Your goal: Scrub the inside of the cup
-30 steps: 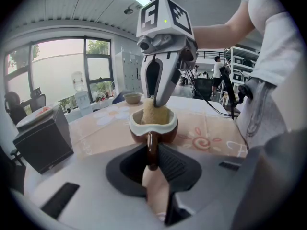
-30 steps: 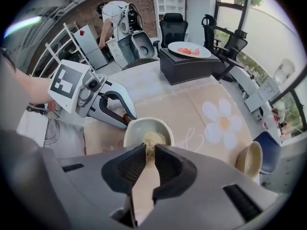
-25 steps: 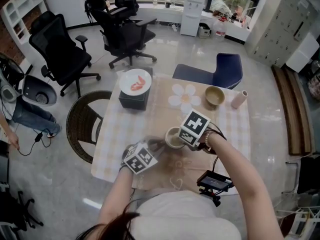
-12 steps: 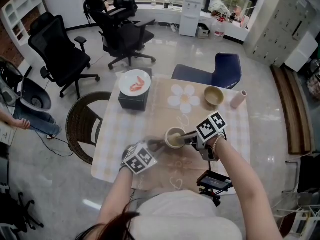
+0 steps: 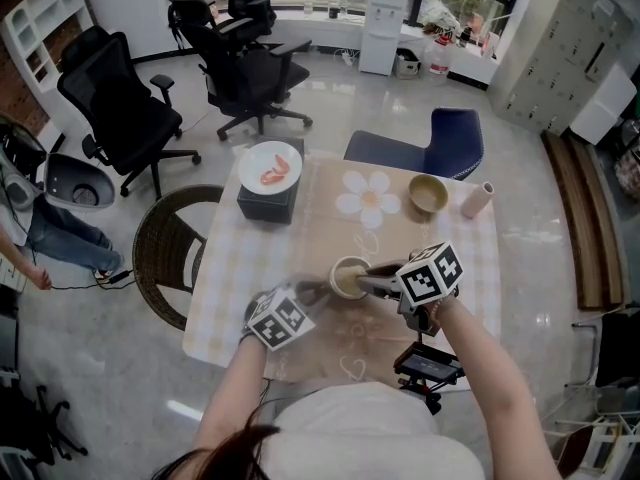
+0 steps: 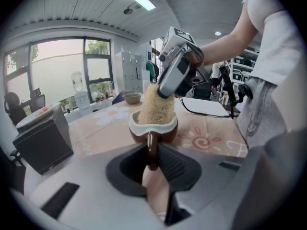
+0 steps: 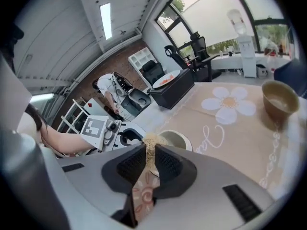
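A brown cup with a white rim [image 5: 348, 276] stands on the beige tablecloth near the table's middle. My left gripper [image 5: 318, 290] reaches it from the lower left. In the left gripper view its jaws [image 6: 152, 152] are shut on the cup's [image 6: 153, 127] dark handle. My right gripper [image 5: 372, 280] comes in from the right, shut on a tan loofah scrubber [image 6: 157, 104] whose end sits inside the cup. In the right gripper view the scrubber [image 7: 150, 142] is pinched between the jaws [image 7: 148, 153], with the cup's rim [image 7: 178, 139] just beyond.
A black box carrying a white plate [image 5: 271, 165] stands at the table's far left. At the far right are a tan bowl [image 5: 429, 192] and a pink tumbler [image 5: 478, 198]. A black device [image 5: 430, 364] hangs at the near edge. A blue chair [image 5: 445, 140] and a wicker chair [image 5: 165, 243] flank the table.
My right gripper rolled and swung from above the cup down to its right side, keeping the scrubber in the cup. The left gripper and the cup stayed still.
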A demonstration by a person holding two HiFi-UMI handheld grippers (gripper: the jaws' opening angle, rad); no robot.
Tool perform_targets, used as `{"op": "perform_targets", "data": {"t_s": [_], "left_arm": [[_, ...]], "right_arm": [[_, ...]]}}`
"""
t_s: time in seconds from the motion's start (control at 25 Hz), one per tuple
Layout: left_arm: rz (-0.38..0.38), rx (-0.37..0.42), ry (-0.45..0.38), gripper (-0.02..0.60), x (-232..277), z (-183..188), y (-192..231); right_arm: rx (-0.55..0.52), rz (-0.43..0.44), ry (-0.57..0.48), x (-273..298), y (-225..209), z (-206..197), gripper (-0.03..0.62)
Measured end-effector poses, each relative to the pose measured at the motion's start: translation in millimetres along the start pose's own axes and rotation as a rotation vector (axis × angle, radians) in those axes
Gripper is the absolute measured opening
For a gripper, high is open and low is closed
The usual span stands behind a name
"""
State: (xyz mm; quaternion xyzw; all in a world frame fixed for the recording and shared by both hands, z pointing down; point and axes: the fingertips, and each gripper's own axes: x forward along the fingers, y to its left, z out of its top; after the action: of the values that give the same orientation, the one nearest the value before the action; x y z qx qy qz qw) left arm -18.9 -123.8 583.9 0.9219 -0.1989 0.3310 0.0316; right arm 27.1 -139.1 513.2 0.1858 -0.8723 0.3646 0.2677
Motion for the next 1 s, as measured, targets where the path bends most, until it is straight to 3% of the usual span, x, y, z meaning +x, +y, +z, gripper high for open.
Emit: {"op": "perform_targets", "data": {"t_s": [0.24, 0.48, 0.68, 0.84, 1.0], "left_arm": [[0.006, 0.007, 0.007, 0.061, 0, -1, 1], [0.010, 0.009, 0.009, 0.061, 1, -1, 0], [0.013, 0.006, 0.009, 0.061, 1, -2, 0], [0.010, 0.007, 0.012, 0.061, 1, -3, 1], [0.009, 0.007, 0.011, 0.063, 0, -1, 0]], "right_arm": [[-0.247, -0.129, -0.061, -10, 13, 5, 0.060], [-0.537, -0.228, 0.014, -10, 34, 12, 0.060], [-0.654, -0.232, 0.078, 2, 51, 20, 0.060], [-0.745, -0.266, 0.187, 14, 53, 18, 0.060], [-0.788, -0.290, 0.238, 18, 52, 22, 0.060]]}}
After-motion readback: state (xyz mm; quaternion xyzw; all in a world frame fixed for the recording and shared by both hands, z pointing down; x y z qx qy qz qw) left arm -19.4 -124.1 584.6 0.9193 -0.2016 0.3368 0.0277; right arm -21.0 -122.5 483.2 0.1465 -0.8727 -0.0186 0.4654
